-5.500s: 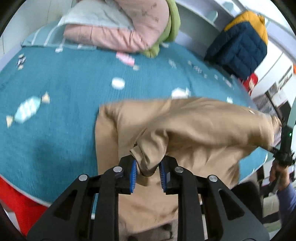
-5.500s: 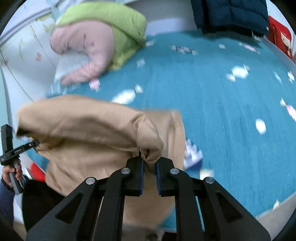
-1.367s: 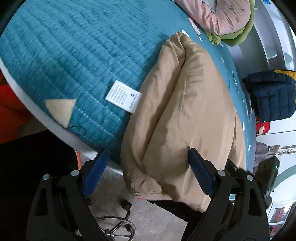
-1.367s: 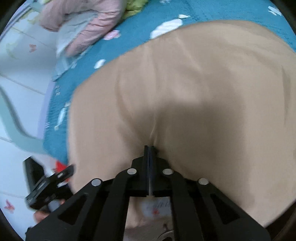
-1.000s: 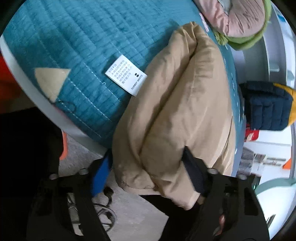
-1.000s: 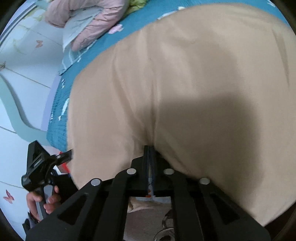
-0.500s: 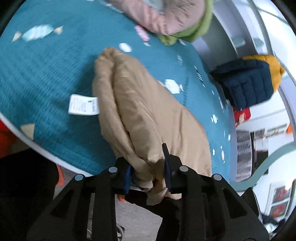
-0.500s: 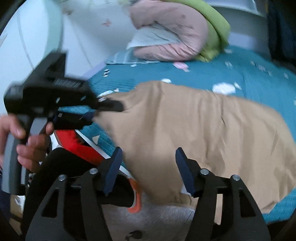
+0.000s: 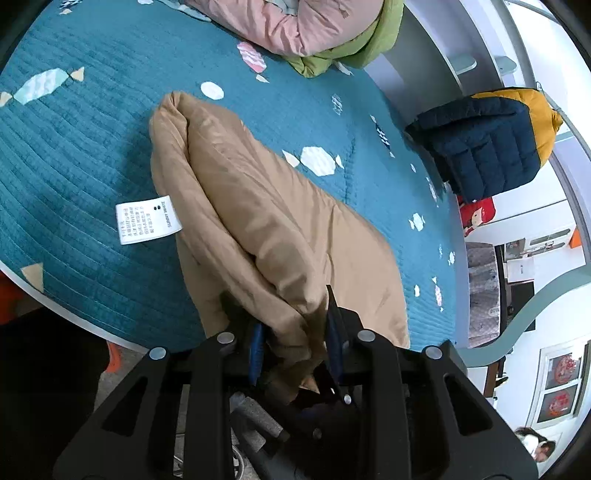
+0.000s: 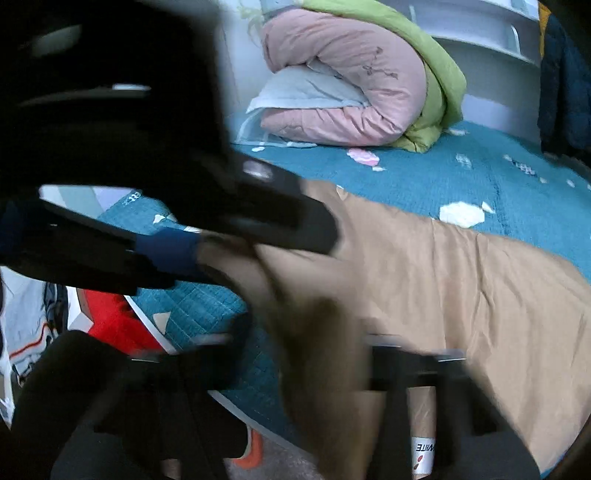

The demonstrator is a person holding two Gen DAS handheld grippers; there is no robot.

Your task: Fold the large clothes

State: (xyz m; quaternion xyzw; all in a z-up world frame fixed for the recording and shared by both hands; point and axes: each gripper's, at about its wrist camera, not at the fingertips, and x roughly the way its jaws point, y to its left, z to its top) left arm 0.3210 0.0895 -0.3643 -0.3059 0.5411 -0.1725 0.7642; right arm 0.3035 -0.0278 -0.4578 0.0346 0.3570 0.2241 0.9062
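A tan padded jacket [image 9: 266, 221] lies folded lengthwise on the teal bedcover [image 9: 74, 147], its near end over the bed's edge. A white care label [image 9: 147, 219] sticks out on its left side. My left gripper [image 9: 293, 343] is shut on the bunched near end, the blue pads pressing on both sides. The right wrist view is blurred. There the left gripper [image 10: 240, 251] shows close at the upper left, holding the jacket [image 10: 461, 280]. My right gripper [image 10: 304, 350] is closing, with a hanging fold of the jacket between its jaws, which still stand apart.
A rolled pink and green quilt [image 9: 314, 26] lies at the far end of the bed. A navy and yellow puffer jacket [image 9: 487, 147] sits at the far right by white shelves. Below the bed's white rim [image 10: 155, 328] a red object [image 10: 107, 317] and the floor show.
The left gripper closed on the jacket's near end and rose with it. The right gripper let go of its fold, opened wide, rolled and moved left, close under the left gripper.
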